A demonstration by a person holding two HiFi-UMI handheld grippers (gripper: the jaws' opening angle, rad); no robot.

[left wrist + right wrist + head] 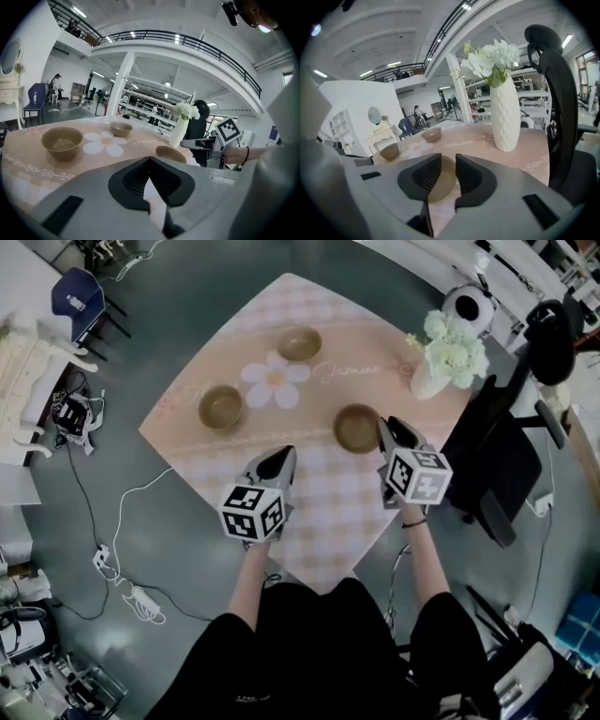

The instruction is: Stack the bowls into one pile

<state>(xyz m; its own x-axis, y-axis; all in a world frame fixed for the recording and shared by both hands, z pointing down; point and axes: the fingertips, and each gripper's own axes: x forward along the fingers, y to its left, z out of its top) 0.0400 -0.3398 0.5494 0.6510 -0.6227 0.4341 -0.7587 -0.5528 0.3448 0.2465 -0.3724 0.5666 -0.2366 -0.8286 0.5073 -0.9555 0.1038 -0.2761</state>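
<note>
Three round olive-brown bowls sat well apart on the pink checked tablecloth (319, 512), none yet stacked. The near bowl (357, 427) lay just beside our right gripper (390, 432), the left bowl (221, 407) lay ahead of our left gripper (281, 457), and the far bowl (299, 343) sat beyond the printed daisy (275, 381). Our right fingers stood partly spread and pinched nothing, with the near bowl showing through their gap. Our left fingers were pressed together at the tips, empty. We judged the main risk to be a shallow bite on the near bowl's rim, which could tip or drop it. The tall white ribbed vase of flowers (429, 381) stood near on the right, and a wide swing might topple it.
</note>
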